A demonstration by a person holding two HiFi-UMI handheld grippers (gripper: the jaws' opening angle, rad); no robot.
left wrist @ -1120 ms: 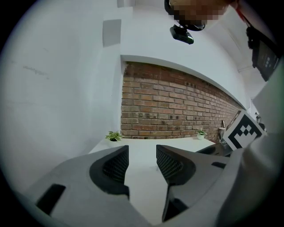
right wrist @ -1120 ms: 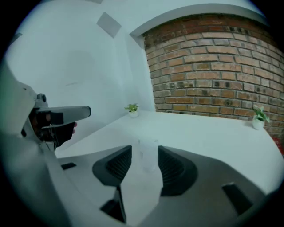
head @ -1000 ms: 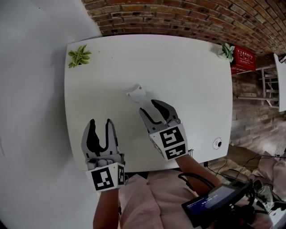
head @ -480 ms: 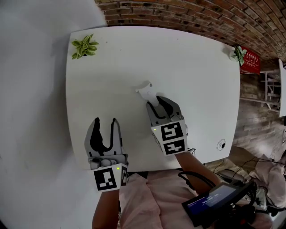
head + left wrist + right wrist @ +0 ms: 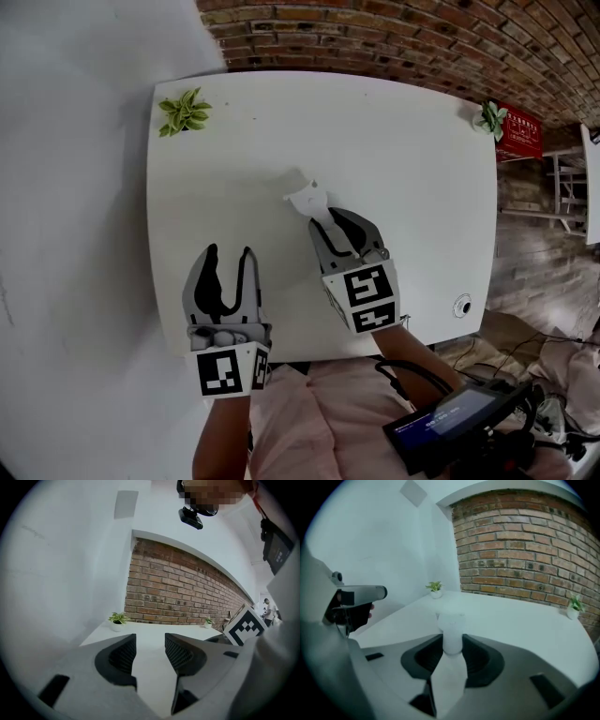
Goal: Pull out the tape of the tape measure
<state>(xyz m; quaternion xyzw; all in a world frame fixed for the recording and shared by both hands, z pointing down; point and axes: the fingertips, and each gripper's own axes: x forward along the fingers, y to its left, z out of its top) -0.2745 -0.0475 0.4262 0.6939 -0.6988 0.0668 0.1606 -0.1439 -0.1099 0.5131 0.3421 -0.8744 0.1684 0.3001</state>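
Note:
A small white tape measure [image 5: 302, 199] lies near the middle of the white table [image 5: 403, 159]. My right gripper [image 5: 336, 218] reaches it from the near side. Its jaws are closing, with the tape measure [image 5: 451, 632] between them and both pads touching its sides in the right gripper view [image 5: 452, 642]. My left gripper [image 5: 229, 255] hovers over the table's near left part, well short of the tape measure. It stands open, with only bare tabletop between its jaws in the left gripper view [image 5: 150, 641].
A small potted plant [image 5: 185, 111] stands at the far left corner and another [image 5: 489, 118] at the far right corner. A brick wall [image 5: 394, 37] runs behind the table. A round grommet [image 5: 460, 305] sits near the right front edge. A dark device [image 5: 450, 422] hangs near my body.
The right gripper has moved forward to the tape measure and its jaws have narrowed around it. The left gripper has hardly moved.

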